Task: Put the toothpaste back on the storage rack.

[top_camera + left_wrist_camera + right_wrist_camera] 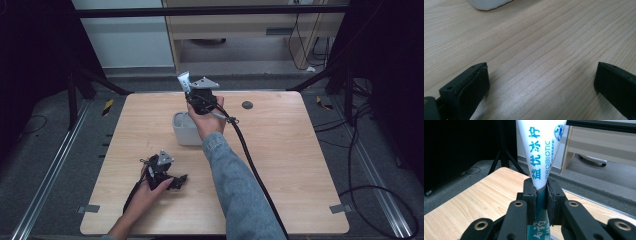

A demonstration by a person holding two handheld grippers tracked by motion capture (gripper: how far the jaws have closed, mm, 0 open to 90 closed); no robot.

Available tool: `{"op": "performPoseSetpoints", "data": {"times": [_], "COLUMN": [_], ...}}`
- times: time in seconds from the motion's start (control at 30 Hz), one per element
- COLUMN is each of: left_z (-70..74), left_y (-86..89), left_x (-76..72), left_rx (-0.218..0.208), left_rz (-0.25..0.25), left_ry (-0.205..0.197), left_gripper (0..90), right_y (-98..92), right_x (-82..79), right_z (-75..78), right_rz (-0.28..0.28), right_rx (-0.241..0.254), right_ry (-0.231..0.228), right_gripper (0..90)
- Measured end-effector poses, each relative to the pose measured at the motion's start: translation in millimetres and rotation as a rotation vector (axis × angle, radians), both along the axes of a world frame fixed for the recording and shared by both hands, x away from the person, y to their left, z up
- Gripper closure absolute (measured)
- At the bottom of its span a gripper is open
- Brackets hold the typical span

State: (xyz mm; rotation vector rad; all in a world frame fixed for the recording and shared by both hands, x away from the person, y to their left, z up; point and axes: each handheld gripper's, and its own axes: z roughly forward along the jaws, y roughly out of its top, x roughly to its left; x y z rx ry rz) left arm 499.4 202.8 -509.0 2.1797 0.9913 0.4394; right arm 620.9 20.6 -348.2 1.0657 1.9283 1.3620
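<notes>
A white and teal toothpaste tube (541, 157) stands upright, clamped between the right gripper (541, 200) jaws, raised above a white cup (186, 131) on the counter (290, 165). The left gripper (541, 82) rests with jaws apart, nothing between them.

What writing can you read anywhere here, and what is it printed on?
"益优冰柠": large blue characters running along the white toothpaste tube clamped in the right gripper.
"PROBIOTIC": smaller blue letters beside them on the same tube.
A line of tiny characters next to "PROBIOTIC": too small to read.
White characters on the tube's teal lower part: partly hidden, unreadable.
</notes>
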Motion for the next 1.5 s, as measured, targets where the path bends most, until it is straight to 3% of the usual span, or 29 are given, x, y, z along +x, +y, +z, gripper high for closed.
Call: {"op": "performPoseSetpoints", "data": {"times": [0.5,1.5], "left_z": [0.0,0.0], "left_y": [0.0,0.0], "left_x": [0.0,0.1], "left_rx": [0.000,0.000], "left_rz": [0.000,-0.001], "left_ry": [0.000,0.000], "left_gripper": [0.0,0.0], "right_y": [-4.2,-4.2], "right_x": [2.6,-2.3], "right_z": [-13.5,-34.2], "right_rz": [-0.006,-0.005], "right_rx": [0.000,-0.062], "right_ry": [0.036,0.083], "right_gripper": [79.3,79.3]}}
